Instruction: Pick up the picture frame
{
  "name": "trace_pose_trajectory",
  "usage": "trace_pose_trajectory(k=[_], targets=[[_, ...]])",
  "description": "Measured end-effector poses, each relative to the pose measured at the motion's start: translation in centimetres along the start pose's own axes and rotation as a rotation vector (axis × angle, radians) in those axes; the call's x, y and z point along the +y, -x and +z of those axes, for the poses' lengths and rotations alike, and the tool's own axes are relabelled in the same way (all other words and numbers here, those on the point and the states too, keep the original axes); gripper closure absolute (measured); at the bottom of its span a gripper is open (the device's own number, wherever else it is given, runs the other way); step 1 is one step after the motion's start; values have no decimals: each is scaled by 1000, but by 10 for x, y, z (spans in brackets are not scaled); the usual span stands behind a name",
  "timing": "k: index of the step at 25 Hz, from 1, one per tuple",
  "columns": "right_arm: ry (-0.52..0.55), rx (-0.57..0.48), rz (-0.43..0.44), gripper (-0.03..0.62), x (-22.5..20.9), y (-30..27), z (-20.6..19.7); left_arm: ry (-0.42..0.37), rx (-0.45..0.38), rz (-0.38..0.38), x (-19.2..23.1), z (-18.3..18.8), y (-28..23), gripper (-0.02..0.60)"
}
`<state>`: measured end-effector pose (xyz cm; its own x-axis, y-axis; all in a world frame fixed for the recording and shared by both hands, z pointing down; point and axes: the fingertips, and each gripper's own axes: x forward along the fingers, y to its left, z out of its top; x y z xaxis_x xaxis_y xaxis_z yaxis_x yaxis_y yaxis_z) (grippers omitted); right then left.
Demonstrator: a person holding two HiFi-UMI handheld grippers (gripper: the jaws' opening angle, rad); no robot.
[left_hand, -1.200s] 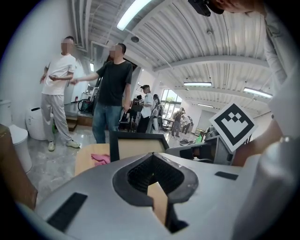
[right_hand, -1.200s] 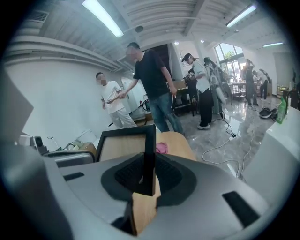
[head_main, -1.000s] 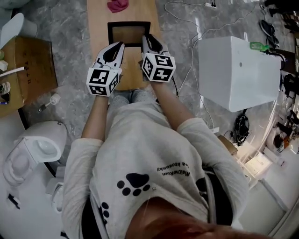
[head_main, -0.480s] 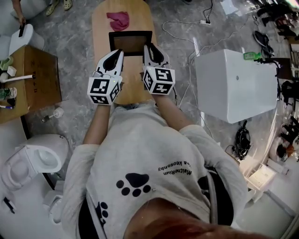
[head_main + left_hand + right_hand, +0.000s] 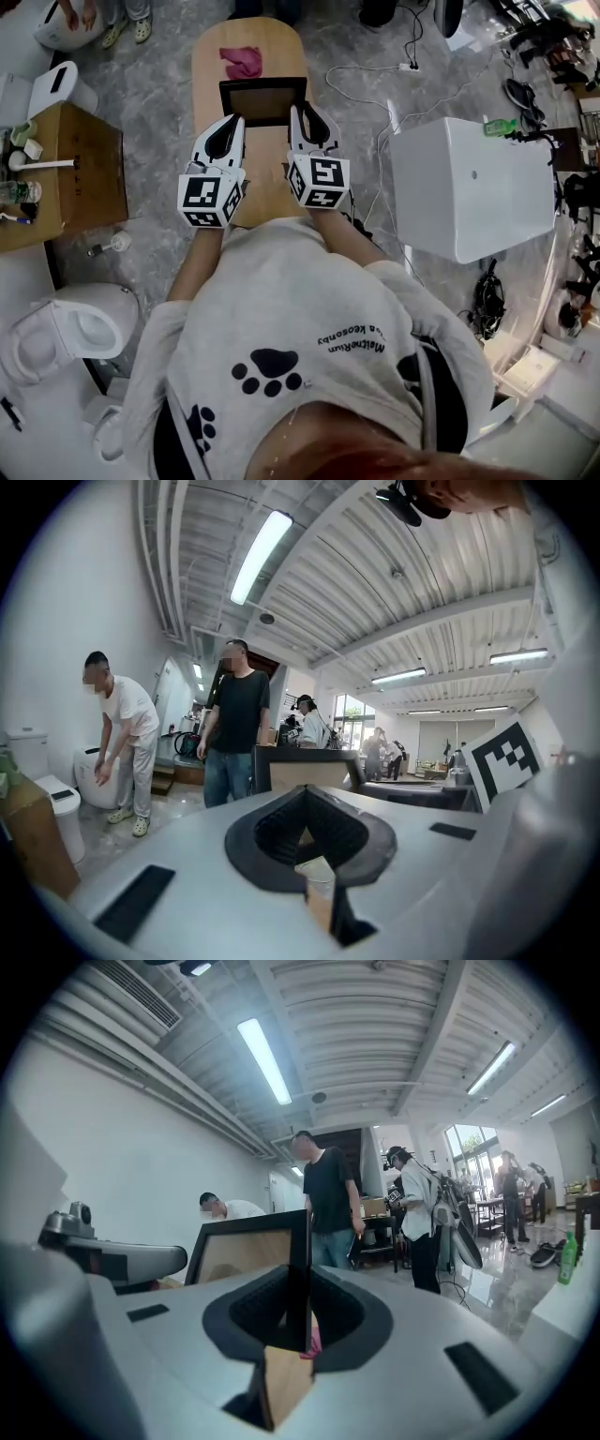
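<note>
The picture frame [image 5: 263, 101], black-edged with a brown panel, stands upright above the wooden bench [image 5: 246, 37]. My left gripper [image 5: 231, 127] is shut on its lower left corner. My right gripper [image 5: 302, 118] is shut on its right edge. The left gripper view has the frame [image 5: 305, 771] rising just beyond my left gripper [image 5: 306, 806]. Seen from the right gripper view, the frame's black right edge [image 5: 299, 1260] runs down between the pads of my right gripper [image 5: 296, 1305]. The marker cubes hide the hands.
A pink cloth [image 5: 242, 61] lies on the bench's far end. A white cabinet [image 5: 473, 183] stands to the right, with cables [image 5: 375, 70] on the floor beside it. A wooden box [image 5: 80, 164] and a toilet [image 5: 66, 323] are at the left. People stand beyond the bench [image 5: 239, 719].
Both grippers have risen together with the frame held between them. The bench has dropped farther below, and more of its far end and the pink cloth shows.
</note>
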<state>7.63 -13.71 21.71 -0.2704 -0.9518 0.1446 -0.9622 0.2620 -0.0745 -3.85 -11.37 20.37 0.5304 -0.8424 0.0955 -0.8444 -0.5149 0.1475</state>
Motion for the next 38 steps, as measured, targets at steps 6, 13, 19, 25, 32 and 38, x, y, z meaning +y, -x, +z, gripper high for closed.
trace_pose_trajectory(k=[6,13,19,25,32,38], targets=[[2,-31,0,519,2,13,4,-2,-16,4,-5,6,7,574],[-5,-34,-7,520,-1,13,3,7,-15,-8,-11,2,7,574],[-21,-24,-14,520,-5,13,-2,6,-12,-5,-9,1,5,574],[-9,-34,-9,520,-3,17,2,-7,-18,11,-11,3,8,574],[19,-32,-1,520,-1,20,4,-2,-17,46,-8,2,9,574],[29,-31,8,520,2,20,8,-5,-11,60,-10,4,8,574]])
